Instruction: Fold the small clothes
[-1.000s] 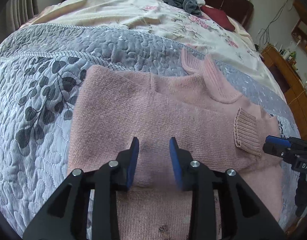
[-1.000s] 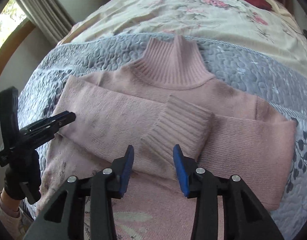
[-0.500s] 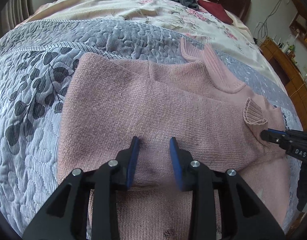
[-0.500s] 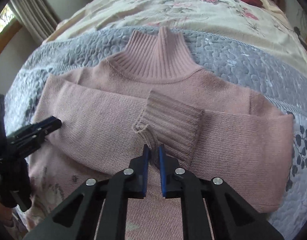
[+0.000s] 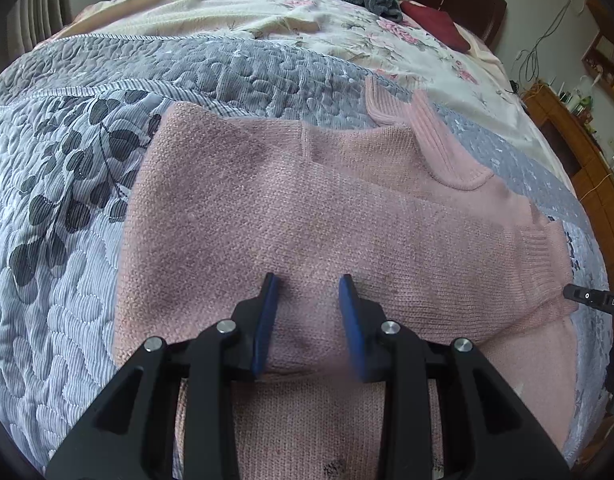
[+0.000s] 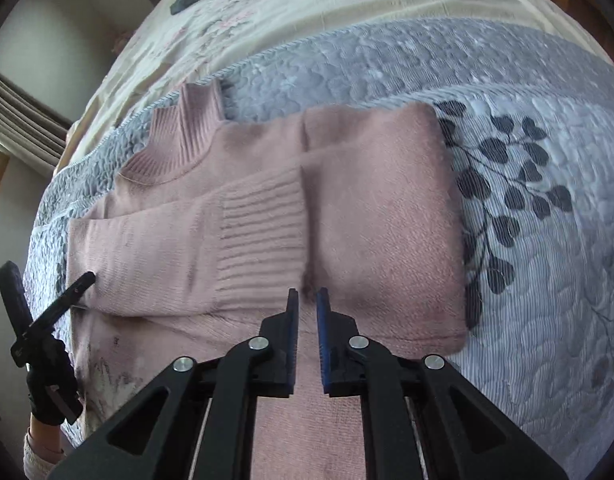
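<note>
Right wrist view is showing the pink sweater (image 6: 347, 220) lying flat on the grey quilted bedspread (image 6: 547, 240), its sleeves folded across the chest and the ribbed cuff (image 6: 263, 236) now lying further over than half a second ago. Right gripper (image 6: 306, 300) is pinching the cuff's lower corner between nearly closed fingers. Left gripper (image 5: 307, 292) is hovering over the sweater's body, fingers spread and holding nothing. No containers are showing.
</note>
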Tool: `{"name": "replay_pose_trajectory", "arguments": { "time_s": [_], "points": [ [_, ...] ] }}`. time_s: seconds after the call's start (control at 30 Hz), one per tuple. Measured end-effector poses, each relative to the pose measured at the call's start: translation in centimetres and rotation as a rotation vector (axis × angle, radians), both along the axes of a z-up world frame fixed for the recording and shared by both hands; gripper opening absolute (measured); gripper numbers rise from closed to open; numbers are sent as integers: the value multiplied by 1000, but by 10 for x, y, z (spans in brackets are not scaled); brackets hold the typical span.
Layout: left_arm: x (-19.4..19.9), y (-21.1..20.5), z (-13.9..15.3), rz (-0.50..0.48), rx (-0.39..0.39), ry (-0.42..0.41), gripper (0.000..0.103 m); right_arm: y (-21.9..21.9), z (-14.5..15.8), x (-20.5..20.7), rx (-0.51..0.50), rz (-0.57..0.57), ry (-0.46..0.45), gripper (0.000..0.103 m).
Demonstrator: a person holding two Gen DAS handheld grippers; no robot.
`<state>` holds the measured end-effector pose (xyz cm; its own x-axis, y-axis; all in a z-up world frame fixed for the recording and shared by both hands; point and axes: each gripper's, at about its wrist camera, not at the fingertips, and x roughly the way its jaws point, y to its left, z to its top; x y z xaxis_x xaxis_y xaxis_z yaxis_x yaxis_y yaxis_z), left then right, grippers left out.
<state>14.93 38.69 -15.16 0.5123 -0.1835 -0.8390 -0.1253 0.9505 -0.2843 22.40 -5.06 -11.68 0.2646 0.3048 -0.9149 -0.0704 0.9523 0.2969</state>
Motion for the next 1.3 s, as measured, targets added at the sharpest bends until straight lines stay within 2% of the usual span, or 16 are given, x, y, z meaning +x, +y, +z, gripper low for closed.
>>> {"name": "replay_pose_trajectory", "arguments": {
  "time_s": [0.07, 0.17, 0.3, 0.4, 0.47, 0.6, 0.77, 1.0, 1.17, 1.2, 1.27, 1.3],
  "points": [
    [0, 0, 0, -1, 6, 0, 32, -5, -3, -6, 3, 6, -2, 9],
    [3, -1, 7, 12, 10, 21, 32, -4, 13, -8, 25, 22, -60, 12],
    [9, -9, 30, 17, -13, -24, 37, 22, 33, 9, 52, 88, -115, 15],
    [18, -27, 35, -26, 21, -26, 41, 44, 28, 22, 43, 128, -108, 15],
    [24, -37, 29, -52, 51, -8, 41, 52, 19, 28, -2, 142, -104, 15],
    [28, -39, 10, -69, 96, 31, 41, 42, -5, 31, -37, 123, -64, 15],
    [21, -35, 1, -81, 89, 3, 41, 22, -23, 22, 43, 108, -54, 14],
    [23, -40, -1, -104, 126, 0, 41, 22, -26, 22, 45, 136, -55, 14],
    [34, -40, 8, -141, 132, 27, 43, 28, -18, 38, 16, 189, 13, 15],
    [39, -39, 13, -144, 134, 23, 43, 30, -14, 42, 6, 197, 13, 15],
    [51, -37, 26, -143, 126, -1, 48, 36, 1, 54, -7, 212, -26, 30],
    [59, -35, 32, -137, 127, -13, 50, 40, 9, 62, -6, 215, -49, 34]
  ]
}}
